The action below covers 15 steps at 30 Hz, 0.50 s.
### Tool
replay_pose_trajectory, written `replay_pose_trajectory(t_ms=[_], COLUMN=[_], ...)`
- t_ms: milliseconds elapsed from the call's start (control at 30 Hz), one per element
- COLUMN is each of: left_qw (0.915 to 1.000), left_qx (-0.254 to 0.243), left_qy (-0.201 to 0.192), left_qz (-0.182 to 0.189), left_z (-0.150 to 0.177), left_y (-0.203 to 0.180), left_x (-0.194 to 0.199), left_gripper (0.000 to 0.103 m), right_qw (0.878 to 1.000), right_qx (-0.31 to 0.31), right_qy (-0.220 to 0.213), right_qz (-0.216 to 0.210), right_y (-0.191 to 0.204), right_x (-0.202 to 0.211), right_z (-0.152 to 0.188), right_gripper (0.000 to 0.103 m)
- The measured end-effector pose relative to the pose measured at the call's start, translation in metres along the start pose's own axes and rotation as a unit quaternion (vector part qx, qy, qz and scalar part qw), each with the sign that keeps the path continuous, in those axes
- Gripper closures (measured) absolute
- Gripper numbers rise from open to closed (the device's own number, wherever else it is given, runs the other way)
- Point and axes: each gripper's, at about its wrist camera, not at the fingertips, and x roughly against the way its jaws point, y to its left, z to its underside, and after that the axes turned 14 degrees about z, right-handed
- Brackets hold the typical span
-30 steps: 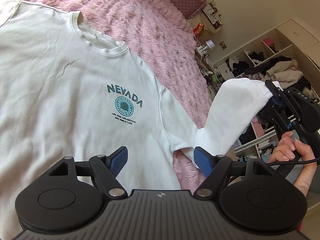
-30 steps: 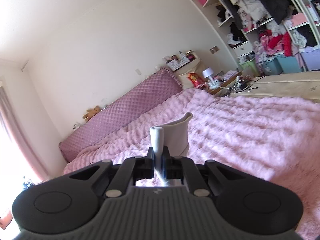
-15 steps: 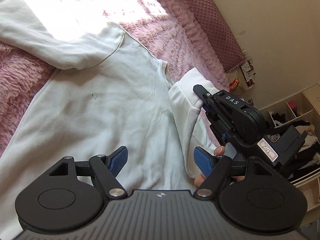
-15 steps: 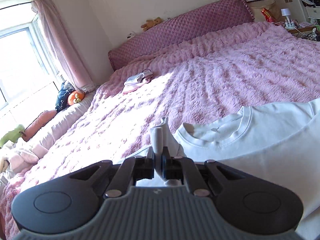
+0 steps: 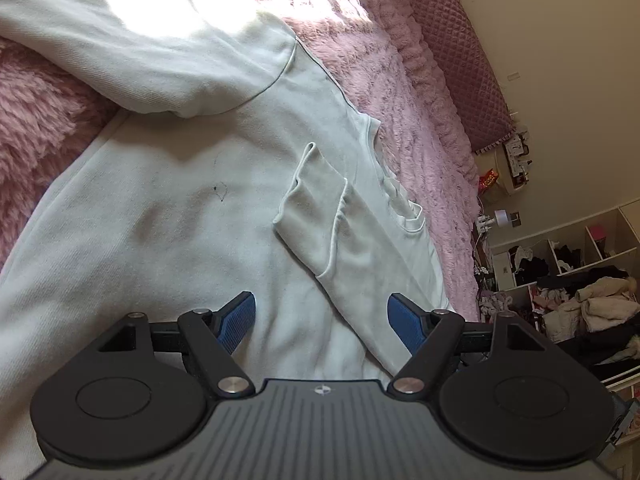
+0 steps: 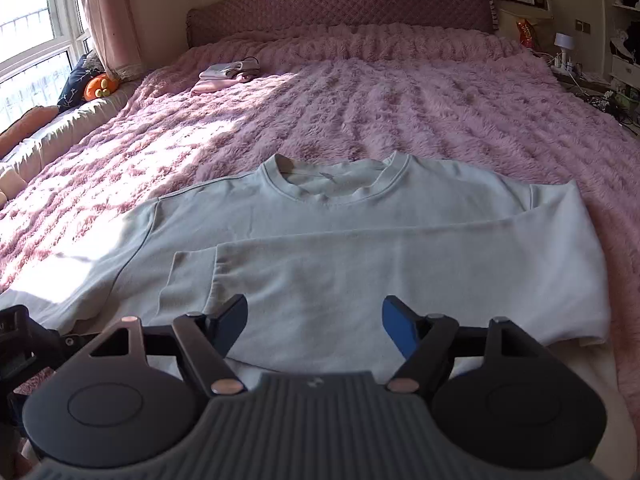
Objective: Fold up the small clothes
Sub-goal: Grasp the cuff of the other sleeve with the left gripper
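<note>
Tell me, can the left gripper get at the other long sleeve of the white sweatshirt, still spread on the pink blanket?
Probably yes: left gripper is open, nothing covers the spread sleeve, sweatshirt flat.

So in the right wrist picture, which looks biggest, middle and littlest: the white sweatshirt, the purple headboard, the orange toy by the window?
1. white sweatshirt
2. purple headboard, farther away, so unsure
3. orange toy

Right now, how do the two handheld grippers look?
Both look alike: the left gripper and right gripper have black linkage arms, silver pivot pins, two round black discs, a ribbed grey body with a small emblem, and blue ribbed finger pads.
</note>
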Motion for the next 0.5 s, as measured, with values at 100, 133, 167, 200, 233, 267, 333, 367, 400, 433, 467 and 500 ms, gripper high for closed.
replay_pose_trajectory(t_ms=[100,133,167,200,233,267,333,367,400,433,467,500], left_qw=[0.9998,0.9998,0.9997,0.9997,0.9996,0.9995,0.9991,0.9988,0.9980,0.9975,0.9975,0.9974], left_qx=[-0.013,-0.015,-0.017,-0.017,-0.019,-0.021,-0.022,-0.023,-0.027,-0.030,-0.034,-0.043], left_qy=[0.000,-0.003,-0.007,-0.013,-0.020,-0.025,-0.032,-0.034,-0.035,-0.036,-0.035,-0.035], left_qz=[-0.013,-0.015,-0.014,-0.012,-0.006,0.000,0.017,0.028,0.045,0.053,0.052,0.046], left_z=[-0.001,0.000,-0.001,-0.002,-0.005,-0.008,-0.012,-0.014,-0.016,-0.018,-0.019,-0.021], left_y=[0.000,0.001,0.002,0.003,0.003,0.002,0.002,0.003,0.004,0.004,0.005,0.002], left_x=[-0.021,-0.025,-0.028,-0.031,-0.034,-0.037,-0.042,-0.044,-0.047,-0.050,-0.053,-0.054], left_gripper=[0.016,0.016,0.016,0.016,0.016,0.016,0.016,0.017,0.021,0.044,0.074,0.086], right_qw=[1.000,0.999,0.999,0.999,0.998,0.998,0.997,0.996,0.995,0.993,0.992,0.990], right_qx=[0.007,-0.001,-0.008,-0.012,-0.014,-0.016,-0.020,-0.019,-0.016,-0.009,0.001,0.011], right_qy=[0.017,0.021,0.023,0.024,0.026,0.027,0.029,0.031,0.034,0.035,0.034,0.035], right_qz=[0.021,0.027,0.033,0.039,0.048,0.057,0.073,0.082,0.094,0.108,0.122,0.136], right_y=[-0.034,-0.047,-0.058,-0.067,-0.076,-0.083,-0.095,-0.099,-0.101,-0.103,-0.104,-0.105], right_x=[0.006,0.008,0.010,0.011,0.012,0.012,0.011,0.009,0.007,0.004,0.002,-0.001], right_z=[0.001,0.002,0.005,0.008,0.011,0.014,0.022,0.026,0.029,0.033,0.036,0.038], right_gripper=[0.024,0.022,0.022,0.022,0.022,0.022,0.022,0.022,0.022,0.022,0.022,0.022])
